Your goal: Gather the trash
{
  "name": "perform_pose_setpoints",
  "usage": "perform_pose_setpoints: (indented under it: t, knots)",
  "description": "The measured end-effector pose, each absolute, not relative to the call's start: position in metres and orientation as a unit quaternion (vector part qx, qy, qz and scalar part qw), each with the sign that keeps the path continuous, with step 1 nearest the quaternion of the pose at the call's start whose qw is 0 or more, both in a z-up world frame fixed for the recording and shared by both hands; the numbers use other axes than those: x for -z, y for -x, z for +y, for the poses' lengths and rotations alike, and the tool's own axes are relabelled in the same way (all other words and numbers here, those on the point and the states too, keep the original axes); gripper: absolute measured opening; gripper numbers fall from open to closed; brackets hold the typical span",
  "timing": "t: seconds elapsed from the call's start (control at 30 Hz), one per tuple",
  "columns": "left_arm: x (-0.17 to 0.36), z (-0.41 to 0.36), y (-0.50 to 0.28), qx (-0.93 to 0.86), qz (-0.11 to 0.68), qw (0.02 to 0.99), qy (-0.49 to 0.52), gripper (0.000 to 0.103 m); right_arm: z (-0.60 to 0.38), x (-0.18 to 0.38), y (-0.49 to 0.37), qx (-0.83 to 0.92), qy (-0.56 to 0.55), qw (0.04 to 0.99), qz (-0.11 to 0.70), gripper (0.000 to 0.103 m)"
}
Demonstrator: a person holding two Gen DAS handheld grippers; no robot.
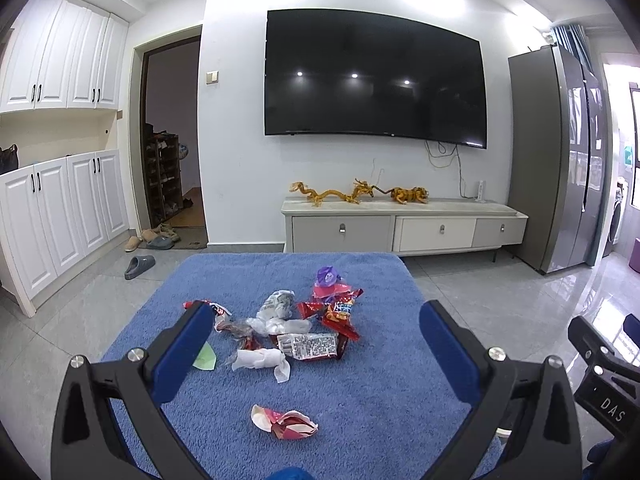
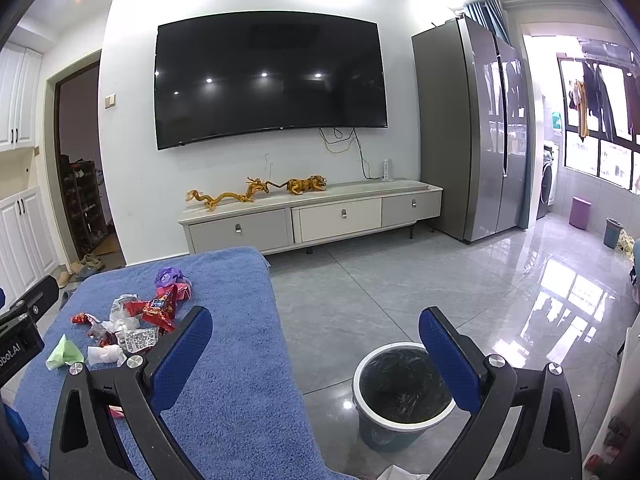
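On the blue-toweled desk (image 1: 360, 380), wrappers and tissues are lying piled mid-surface, w/ a lined bin (image 2: 404, 394) waiting on the floor at its right for drop-offs. Left hand-held gripper (image 1: 316, 346) is hovering level over the trash pile (image 1: 288, 328), jaws wide, empty; right hand-held gripper (image 2: 316, 350) is hanging open btwn desk edge and bin.

Left gripper (image 1: 316, 338): black angular frame, blue textured finger pads (image 1: 184, 350), silver round screws at the lower corners. Right gripper (image 2: 316, 338): same build; white "DAS" lettering on its black body, lower right of the left wrist view.
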State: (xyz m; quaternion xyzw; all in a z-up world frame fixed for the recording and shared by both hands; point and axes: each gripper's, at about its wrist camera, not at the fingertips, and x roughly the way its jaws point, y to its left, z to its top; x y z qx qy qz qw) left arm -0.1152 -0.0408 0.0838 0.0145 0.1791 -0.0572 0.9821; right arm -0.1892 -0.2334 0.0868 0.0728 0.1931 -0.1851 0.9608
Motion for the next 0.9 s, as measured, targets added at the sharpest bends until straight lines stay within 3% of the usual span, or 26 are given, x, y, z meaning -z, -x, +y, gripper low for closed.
perform_pose_setpoints:
  t: [0.9]
  knots:
    - [-0.067, -0.036, 0.096, 0.042, 0.181, 0.982, -0.014, 0.103, -0.233, -0.078, 0.179, 0.179, -0.048, 0.963, 0.195, 0.103]
